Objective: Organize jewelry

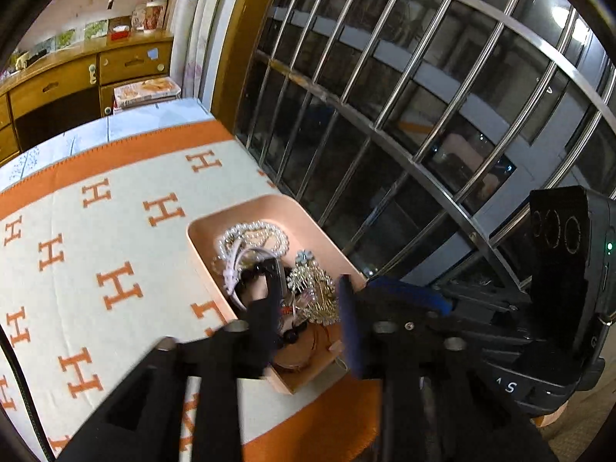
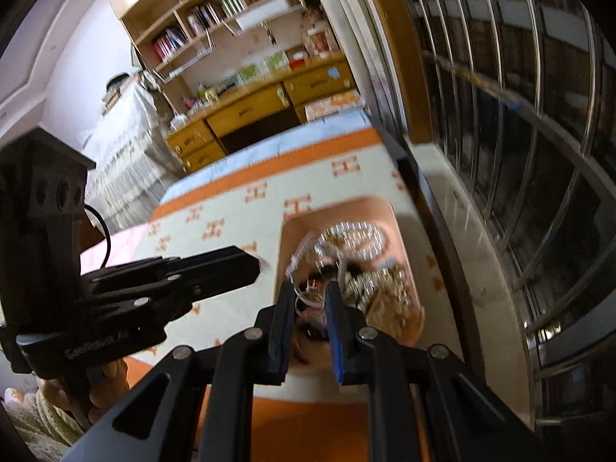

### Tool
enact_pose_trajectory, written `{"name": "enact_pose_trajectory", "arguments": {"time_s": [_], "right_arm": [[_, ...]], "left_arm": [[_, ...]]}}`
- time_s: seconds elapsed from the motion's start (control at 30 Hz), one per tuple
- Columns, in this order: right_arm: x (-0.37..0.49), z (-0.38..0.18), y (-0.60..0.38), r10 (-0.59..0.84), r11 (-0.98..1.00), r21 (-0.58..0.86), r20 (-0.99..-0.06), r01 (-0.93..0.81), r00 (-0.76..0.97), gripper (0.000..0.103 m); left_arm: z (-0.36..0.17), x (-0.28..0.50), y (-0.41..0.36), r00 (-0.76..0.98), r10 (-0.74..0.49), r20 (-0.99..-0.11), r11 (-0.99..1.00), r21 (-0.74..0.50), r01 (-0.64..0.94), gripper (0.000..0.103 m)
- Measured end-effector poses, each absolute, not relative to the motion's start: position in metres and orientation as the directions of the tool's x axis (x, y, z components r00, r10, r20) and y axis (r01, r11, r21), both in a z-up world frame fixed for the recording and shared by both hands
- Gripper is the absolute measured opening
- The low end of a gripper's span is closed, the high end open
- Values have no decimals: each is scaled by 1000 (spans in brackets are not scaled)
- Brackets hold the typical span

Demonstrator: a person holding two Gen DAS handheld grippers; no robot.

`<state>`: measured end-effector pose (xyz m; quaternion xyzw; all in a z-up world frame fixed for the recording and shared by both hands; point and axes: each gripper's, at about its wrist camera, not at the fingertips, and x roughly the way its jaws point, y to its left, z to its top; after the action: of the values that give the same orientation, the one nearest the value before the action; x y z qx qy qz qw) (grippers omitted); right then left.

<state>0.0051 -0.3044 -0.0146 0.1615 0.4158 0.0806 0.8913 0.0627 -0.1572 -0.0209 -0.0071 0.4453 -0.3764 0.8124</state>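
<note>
The pink tray [image 1: 200, 231] of tangled jewelry is set at the blanket's [image 1: 96, 231] window-side edge, near its front orange border. A pearl strand [image 1: 254, 233] and a gilt brooch [image 1: 313, 288] are discernible; the darker pieces are hidden behind the fingers. The left gripper [image 1: 308, 288] is seen parted, grasping nothing. The right gripper [image 2: 308, 292] is narrowly spaced; through blur, a grip cannot be judged.
</note>
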Motion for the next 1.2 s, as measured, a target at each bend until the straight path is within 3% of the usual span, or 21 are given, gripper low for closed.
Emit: {"name": "enact_pose_trajectory", "arguments": {"time_s": [0.03,0.07,0.17,0.23,0.37,0.67,1.03,1.13,1.2], "right_arm": [[4,-17,-306,281,933,360,-717,-7,637,19],[4,-18,-308,280,931,365,-717,2,638,21],[2,-19,-314,291,921,390,-703,10,649,31],[2,-19,-316,301,915,402,-695,6,653,31],[0,-19,-312,318,914,405,-685,-19,655,31],[-5,-14,-285,345,923,370,-679,-104,648,31],[-21,16,-253,348,928,339,-653,-151,673,31],[-31,32,-244,342,931,328,-626,-161,701,43],[-42,44,-236,324,938,303,-592,-168,738,59]], "left_arm": [[-21,61,-157,324,-615,-719,721,-346,600,58],[-20,61,-156,337,-612,-715,729,-345,592,65],[-17,61,-150,357,-611,-707,741,-351,573,67],[-15,62,-143,368,-606,-705,751,-354,557,68],[-12,58,-127,421,-566,-709,792,-327,515,85],[-12,43,-83,495,-450,-744,881,-279,381,97],[20,-1,-26,637,-265,-724,964,-188,187,99],[34,-18,-16,678,-217,-703,976,-157,149,102],[42,-28,-14,708,-166,-686,986,-114,120,102]]}}
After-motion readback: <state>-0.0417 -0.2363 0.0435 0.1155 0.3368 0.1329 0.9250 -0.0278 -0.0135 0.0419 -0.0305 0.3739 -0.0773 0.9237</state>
